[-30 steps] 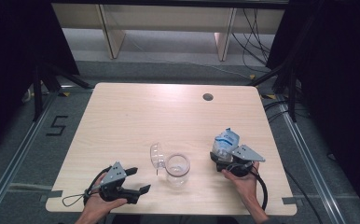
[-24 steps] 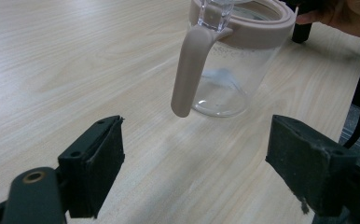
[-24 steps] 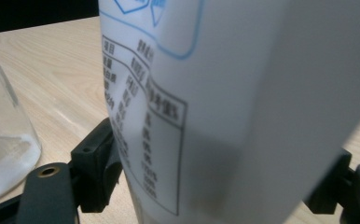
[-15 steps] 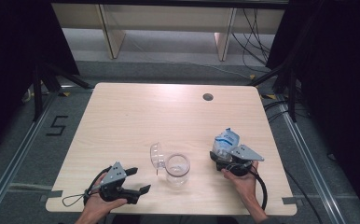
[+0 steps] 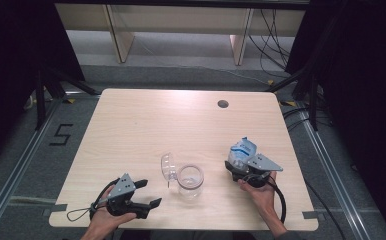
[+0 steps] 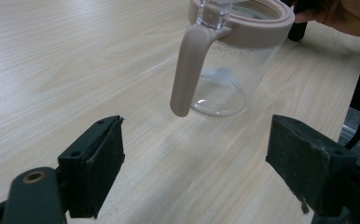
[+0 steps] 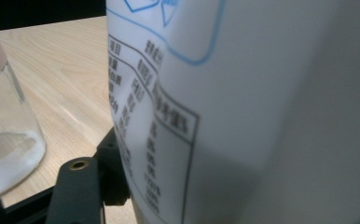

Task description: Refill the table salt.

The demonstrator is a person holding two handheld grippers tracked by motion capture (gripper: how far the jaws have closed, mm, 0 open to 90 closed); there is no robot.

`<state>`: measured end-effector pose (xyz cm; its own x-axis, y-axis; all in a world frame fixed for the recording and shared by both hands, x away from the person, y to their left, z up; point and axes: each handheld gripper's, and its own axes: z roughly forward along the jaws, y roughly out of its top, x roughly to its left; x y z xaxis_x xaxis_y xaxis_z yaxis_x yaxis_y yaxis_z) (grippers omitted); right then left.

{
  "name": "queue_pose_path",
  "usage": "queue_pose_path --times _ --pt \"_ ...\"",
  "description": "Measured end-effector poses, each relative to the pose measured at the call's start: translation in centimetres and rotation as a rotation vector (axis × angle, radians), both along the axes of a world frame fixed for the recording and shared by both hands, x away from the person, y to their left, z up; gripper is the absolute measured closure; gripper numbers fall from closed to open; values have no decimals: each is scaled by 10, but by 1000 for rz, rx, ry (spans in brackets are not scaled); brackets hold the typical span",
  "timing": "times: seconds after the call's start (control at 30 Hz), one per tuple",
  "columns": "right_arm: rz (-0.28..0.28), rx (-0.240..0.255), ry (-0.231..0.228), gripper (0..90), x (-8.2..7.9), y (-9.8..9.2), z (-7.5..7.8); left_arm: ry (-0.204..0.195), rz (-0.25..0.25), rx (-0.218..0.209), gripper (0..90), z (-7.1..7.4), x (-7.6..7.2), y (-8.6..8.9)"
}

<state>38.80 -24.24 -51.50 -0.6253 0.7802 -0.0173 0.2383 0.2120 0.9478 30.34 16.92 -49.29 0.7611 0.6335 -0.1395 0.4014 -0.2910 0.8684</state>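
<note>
Jar: a clear glass jar (image 5: 189,180) with a pinkish-beige rim stood upright on the desk (image 5: 146,130), near its 6 o'clock edge and about midway between the two grippers. No contents could be made out apart from a faint whitish film at the bottom.
Lid: a clear flip lid (image 5: 168,166) stood open at the jar's 10 o'clock side, joined to the rim; in the left gripper view a beige strap (image 6: 187,70) hung down from the rim over the outside of the glass.
Pouch: a white pouch (image 5: 242,151) with blue print was held upright at the jar's 3 o'clock, apart from the glass. The right gripper view showed a printed table of small characters on it, too blurred to read.
Right gripper: the right gripper (image 5: 240,165) was clamped on the pouch, with a hand (image 5: 259,192) behind it at 5 o'clock.
Left gripper: the left gripper (image 5: 148,194) lay at the jar's 8 o'clock, its jaws spread wide with nothing between them, pointing toward the jar but well short of it.
Desk: light wood grain, with a dark round hole (image 5: 223,104) near its 1 o'clock corner.
</note>
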Motion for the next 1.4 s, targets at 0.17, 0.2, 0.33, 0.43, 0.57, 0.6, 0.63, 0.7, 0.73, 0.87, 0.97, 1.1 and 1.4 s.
queue_pose_path --times 0.17,0.2,0.33,0.43,0.57,0.6,0.63,0.7,0.73,0.87,0.97,1.1,1.4 --pt "12 -13 -3 397 1 -2 1 0 -1 0 182 0 0 0" --pt "22 -14 -8 400 1 -1 1 -3 -2 -7 182 0 0 0" --pt "50 -52 -38 407 4 -2 2 -1 -2 0 182 0 0 0" --pt "44 -30 -21 410 4 0 2 -3 -5 -3 182 0 0 0" --pt "76 -70 -47 413 10 -2 4 -7 -11 3 182 1 0 0" --pt "76 -72 -42 414 9 -1 4 -6 -11 4 182 1 0 0" --pt "86 -79 -48 415 10 0 4 -4 -10 0 182 1 0 0" --pt "108 -88 -62 417 12 2 4 -5 -12 5 182 1 0 0" --pt "118 -91 -64 417 13 1 4 -1 -8 -3 182 1 0 0" --pt "142 -131 -103 417 17 3 7 -2 -8 -2 182 1 0 -1" --pt "163 -105 -126 419 20 6 11 -2 -9 2 183 1 0 0" --pt "173 -114 -149 419 24 10 15 -2 -11 -1 182 0 0 -1" --pt "204 -155 -201 420 29 13 22 3 -17 -5 182 0 0 -1"
